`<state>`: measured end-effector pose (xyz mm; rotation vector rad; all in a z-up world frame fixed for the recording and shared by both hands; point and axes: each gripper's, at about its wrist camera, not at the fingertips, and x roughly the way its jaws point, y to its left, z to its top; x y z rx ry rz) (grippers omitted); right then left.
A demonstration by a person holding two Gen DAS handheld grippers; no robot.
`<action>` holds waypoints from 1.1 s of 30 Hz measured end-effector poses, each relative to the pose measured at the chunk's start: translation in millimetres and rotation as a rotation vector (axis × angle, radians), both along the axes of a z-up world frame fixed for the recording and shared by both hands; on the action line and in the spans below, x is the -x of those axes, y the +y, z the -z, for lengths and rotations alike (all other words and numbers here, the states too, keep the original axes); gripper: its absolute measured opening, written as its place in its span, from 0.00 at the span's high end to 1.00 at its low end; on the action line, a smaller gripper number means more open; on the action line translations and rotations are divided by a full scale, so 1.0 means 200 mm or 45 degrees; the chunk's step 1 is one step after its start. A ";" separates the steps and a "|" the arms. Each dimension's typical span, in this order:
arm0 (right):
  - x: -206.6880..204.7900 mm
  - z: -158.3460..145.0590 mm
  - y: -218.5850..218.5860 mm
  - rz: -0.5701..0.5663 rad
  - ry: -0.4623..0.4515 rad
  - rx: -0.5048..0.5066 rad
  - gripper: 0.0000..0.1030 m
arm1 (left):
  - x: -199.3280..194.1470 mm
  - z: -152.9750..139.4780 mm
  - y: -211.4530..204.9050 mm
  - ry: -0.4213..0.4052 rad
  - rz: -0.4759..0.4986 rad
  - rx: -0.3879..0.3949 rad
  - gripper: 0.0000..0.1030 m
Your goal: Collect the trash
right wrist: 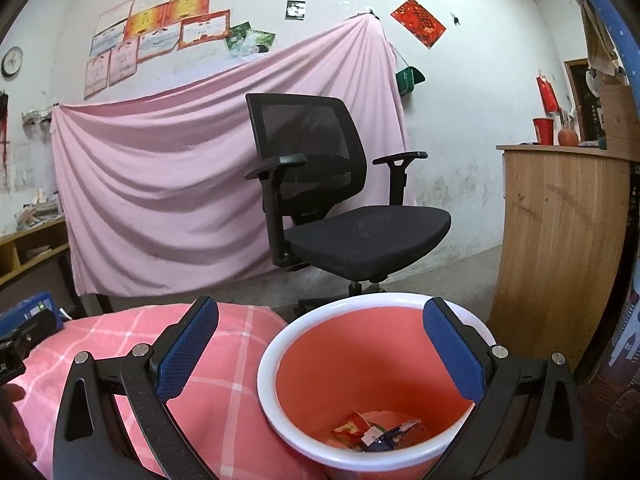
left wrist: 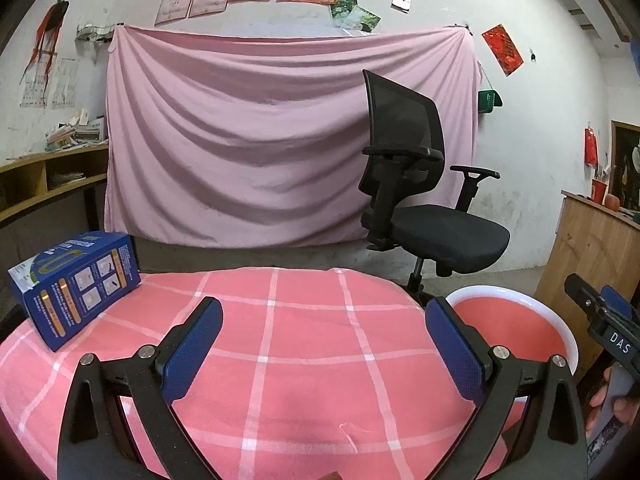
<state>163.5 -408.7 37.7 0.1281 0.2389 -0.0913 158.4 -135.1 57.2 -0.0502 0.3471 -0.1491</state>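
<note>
A pink bin with a white rim (right wrist: 276, 344) stands just right of the table covered in a pink checked cloth (left wrist: 304, 344). Several crumpled wrappers (right wrist: 376, 434) lie at the bin's bottom. My right gripper (right wrist: 322, 350) hangs open above the bin's mouth, nothing between its blue pads. My left gripper (left wrist: 324, 346) is open over the cloth, holding nothing. A blue carton (left wrist: 78, 282) rests on the table's left side, apart from both grippers. In the left wrist view the bin's rim (left wrist: 556, 316) shows at the right, with the right gripper (left wrist: 608, 320) and a hand beside it.
A black office chair (right wrist: 340, 200) stands behind the table and bin, before a pink sheet (left wrist: 260, 132) hung on the wall. A wooden counter (right wrist: 560, 240) rises at the right. Wooden shelves (left wrist: 48, 180) with papers line the left wall.
</note>
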 end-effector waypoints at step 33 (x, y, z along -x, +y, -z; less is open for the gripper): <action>0.54 -0.05 0.47 -0.081 -0.020 0.017 0.00 | 0.56 0.00 0.37 -0.064 -0.017 -0.060 0.04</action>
